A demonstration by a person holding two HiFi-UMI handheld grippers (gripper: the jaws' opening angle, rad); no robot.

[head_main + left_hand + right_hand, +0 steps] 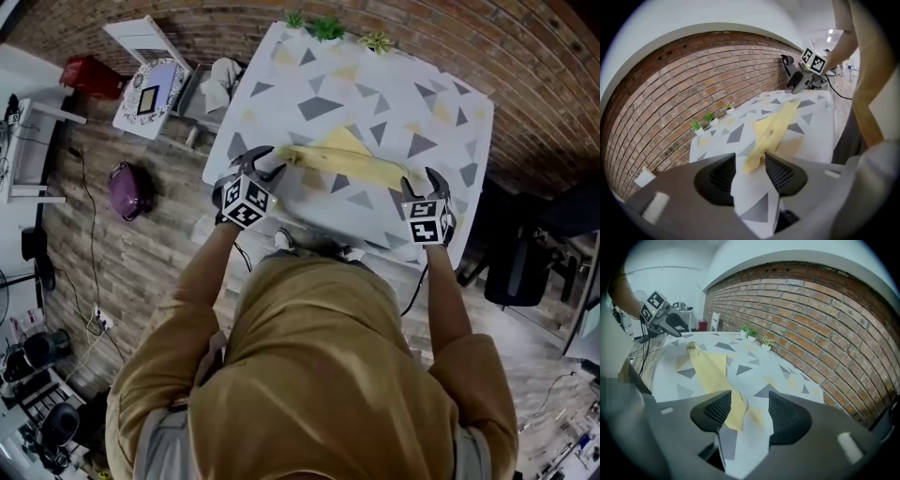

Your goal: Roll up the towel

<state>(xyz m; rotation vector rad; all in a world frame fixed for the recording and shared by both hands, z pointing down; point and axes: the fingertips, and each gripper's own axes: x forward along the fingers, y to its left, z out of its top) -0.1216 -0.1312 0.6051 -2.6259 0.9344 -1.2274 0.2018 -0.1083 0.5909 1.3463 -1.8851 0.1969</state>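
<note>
A yellow towel (352, 164) lies as a long, partly folded strip across the near side of the patterned table (375, 94), with a flap pointing away from me. My left gripper (267, 159) is at its left end and my right gripper (422, 178) at its right end. In the left gripper view the towel (776, 124) ends between the jaws of the left gripper (750, 171), against the right pad only, with a gap beside it. In the right gripper view the towel (710, 369) ends beside the left pad of the right gripper (749, 416), and the jaws stand apart.
Three small potted plants (328, 26) stand along the table's far edge by the brick wall (811, 310). A white chair (155, 80) and a purple object (127, 190) are on the floor to the left. A black chair (525, 267) is to the right.
</note>
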